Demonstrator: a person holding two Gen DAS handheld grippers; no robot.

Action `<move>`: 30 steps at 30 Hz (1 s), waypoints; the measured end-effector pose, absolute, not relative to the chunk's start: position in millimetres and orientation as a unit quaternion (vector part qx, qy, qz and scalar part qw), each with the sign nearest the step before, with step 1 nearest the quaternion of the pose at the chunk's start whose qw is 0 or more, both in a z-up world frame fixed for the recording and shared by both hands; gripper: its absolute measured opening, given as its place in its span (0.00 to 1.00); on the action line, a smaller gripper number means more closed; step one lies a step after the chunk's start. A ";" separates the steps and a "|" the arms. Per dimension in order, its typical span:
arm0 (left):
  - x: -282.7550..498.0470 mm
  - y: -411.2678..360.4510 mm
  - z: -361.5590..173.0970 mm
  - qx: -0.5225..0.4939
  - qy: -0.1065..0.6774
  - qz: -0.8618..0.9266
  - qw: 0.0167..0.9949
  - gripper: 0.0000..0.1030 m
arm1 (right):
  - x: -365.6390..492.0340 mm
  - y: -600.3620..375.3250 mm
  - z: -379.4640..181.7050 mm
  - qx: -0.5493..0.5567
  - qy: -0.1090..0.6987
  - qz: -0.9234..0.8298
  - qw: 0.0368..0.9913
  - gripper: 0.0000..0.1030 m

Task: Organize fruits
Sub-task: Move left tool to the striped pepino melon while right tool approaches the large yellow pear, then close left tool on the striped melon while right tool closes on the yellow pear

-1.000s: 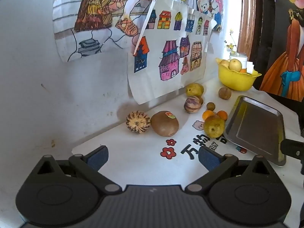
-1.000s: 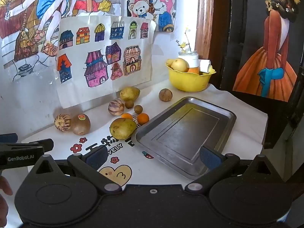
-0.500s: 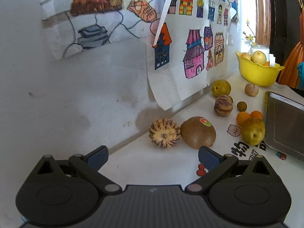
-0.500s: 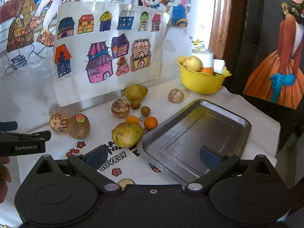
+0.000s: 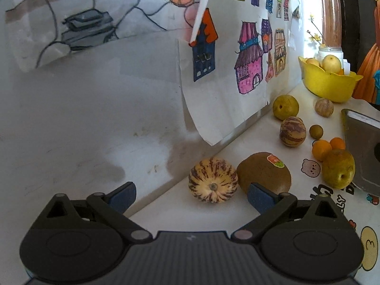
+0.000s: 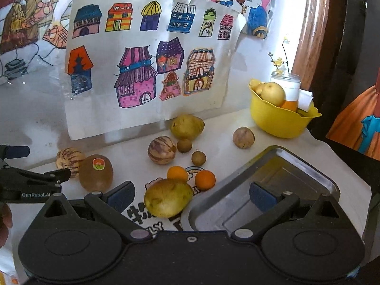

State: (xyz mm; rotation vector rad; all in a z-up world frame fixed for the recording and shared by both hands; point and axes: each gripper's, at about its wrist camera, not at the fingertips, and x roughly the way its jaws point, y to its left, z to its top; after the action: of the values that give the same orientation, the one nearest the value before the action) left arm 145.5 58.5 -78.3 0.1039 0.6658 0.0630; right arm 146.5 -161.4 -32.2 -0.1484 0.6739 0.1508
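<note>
While every fruit lies loose on the tabletop (image 6: 133,152), the step in hand reads as the first reach, with nothing yet lifted.

Largest is the metal tray (image 6: 306,166), bare inside, at the tabletop's near right corner. Next comes the yellow bowl (image 6: 280,123) at the far right corner, holding a pale round fruit and others I cannot tell apart.

The left claw (image 5: 191,193) is released, jaws spread wide and holding nothing, low over the tabletop's left end by the back wall. The striped pepino melon (image 5: 213,183) lies just ahead between its fingers, not yet touched, and the brown kiwi (image 5: 263,172) with a sticker sits touching or just beside that melon, close to the right finger. The right claw (image 6: 191,193) is likewise released and empty, hovering above the tray's near left rim, with the big yellow-green pear (image 6: 168,197) just ahead between its fingers.

Farther back along the wall lie a second pear (image 6: 187,126), a second striped melon (image 6: 162,150), a tan round fruit (image 6: 243,137), two small oranges (image 6: 205,179) and two small brown longan-like fruits (image 6: 198,158).

I judge the next move calls for easing the left claw forward until its fingers flank the striped melon alone, keeping clear of the kiwi, then closing gently, since round fruit may roll.
</note>
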 end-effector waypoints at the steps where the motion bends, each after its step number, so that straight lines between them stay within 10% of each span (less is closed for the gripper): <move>1: 146.8 57.9 -79.5 0.054 0.327 0.029 0.943 0.98 | 149.0 -160.5 -32.8 -0.073 0.330 0.074 0.938 1.00; 30: 176.8 48.6 -100.3 0.054 0.344 -0.010 0.937 0.63 | 185.7 -155.4 -63.1 -0.102 0.346 0.133 0.923 1.00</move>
State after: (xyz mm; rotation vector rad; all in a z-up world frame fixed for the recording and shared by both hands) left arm 176.8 48.6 -100.3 0.1102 0.7033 -0.0194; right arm 185.7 -155.4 -63.1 -0.2091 0.7109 0.2733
